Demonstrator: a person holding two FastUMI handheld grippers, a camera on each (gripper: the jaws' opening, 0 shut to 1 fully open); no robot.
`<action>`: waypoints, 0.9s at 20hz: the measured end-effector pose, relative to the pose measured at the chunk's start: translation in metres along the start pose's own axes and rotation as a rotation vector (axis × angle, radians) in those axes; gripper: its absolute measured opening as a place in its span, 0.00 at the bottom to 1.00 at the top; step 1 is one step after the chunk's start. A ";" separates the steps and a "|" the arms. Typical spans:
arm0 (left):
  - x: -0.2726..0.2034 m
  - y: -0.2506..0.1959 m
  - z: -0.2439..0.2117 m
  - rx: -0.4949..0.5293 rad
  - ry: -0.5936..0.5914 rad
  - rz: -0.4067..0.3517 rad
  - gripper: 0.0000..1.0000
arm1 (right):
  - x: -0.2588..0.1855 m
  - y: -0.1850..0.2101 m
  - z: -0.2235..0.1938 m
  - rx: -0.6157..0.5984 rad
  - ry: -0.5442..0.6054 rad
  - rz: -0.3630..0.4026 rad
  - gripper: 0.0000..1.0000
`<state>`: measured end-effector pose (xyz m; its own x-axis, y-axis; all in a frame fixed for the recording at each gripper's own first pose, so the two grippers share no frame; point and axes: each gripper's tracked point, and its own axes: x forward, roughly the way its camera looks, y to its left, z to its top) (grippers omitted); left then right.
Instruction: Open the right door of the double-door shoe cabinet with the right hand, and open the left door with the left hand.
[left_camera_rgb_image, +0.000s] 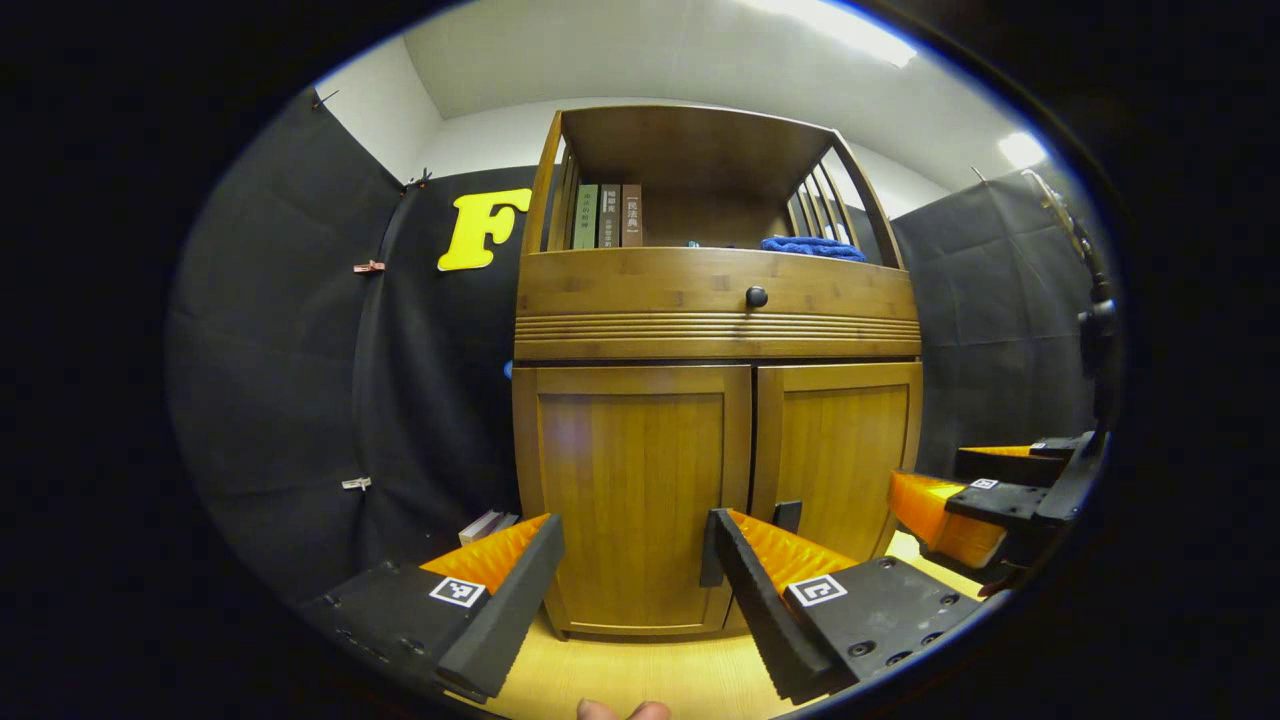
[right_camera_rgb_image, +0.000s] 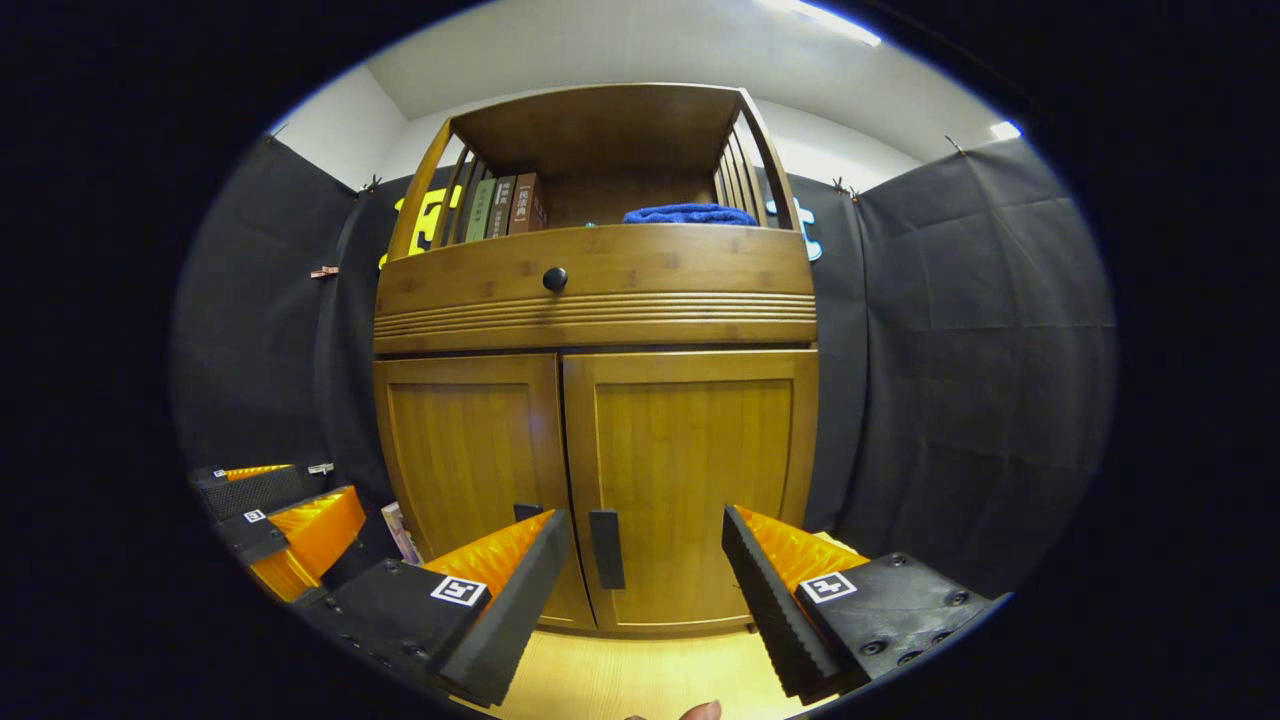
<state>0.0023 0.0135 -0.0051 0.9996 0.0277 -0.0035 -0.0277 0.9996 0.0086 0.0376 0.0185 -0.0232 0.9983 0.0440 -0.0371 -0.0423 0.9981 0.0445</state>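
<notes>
The wooden shoe cabinet stands straight ahead with both lower doors closed. In the left gripper view, my left gripper (left_camera_rgb_image: 635, 590) is open, a short way in front of the left door (left_camera_rgb_image: 630, 480). That door's dark handle (left_camera_rgb_image: 709, 560) is partly hidden behind one finger. The right door (left_camera_rgb_image: 835, 450) and its handle (left_camera_rgb_image: 787, 515) lie just beyond. My right gripper (left_camera_rgb_image: 950, 485) hovers at the right, fingers apart. In the right gripper view, my right gripper (right_camera_rgb_image: 645, 590) is open, facing the right door (right_camera_rgb_image: 690, 470) and its handle (right_camera_rgb_image: 606, 548). My left gripper (right_camera_rgb_image: 300, 505) is low at the left.
Above the doors is a drawer with a round black knob (left_camera_rgb_image: 756, 296). An open shelf holds books (left_camera_rgb_image: 605, 215) and a folded blue cloth (left_camera_rgb_image: 812, 246). More books (left_camera_rgb_image: 487, 524) lean beside the cabinet's left foot. Light wooden floor (left_camera_rgb_image: 640, 680) lies below; a dark stand (left_camera_rgb_image: 1095, 330) rises far right.
</notes>
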 end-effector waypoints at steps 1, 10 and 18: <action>0.001 0.002 -0.001 0.000 0.003 0.003 0.94 | 0.007 0.002 -0.005 0.004 0.007 0.004 0.98; 0.007 0.014 -0.011 0.010 0.019 0.019 0.94 | 0.086 0.011 -0.076 -0.049 0.081 0.017 0.96; 0.011 0.022 -0.015 0.011 0.028 0.031 0.94 | 0.132 0.016 -0.113 -0.029 0.157 0.038 0.98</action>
<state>0.0128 0.0356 -0.0202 0.9977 0.0594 -0.0311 -0.0588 0.9981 0.0202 0.1646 0.0455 -0.1400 0.9778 0.0851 -0.1916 -0.0828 0.9964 0.0200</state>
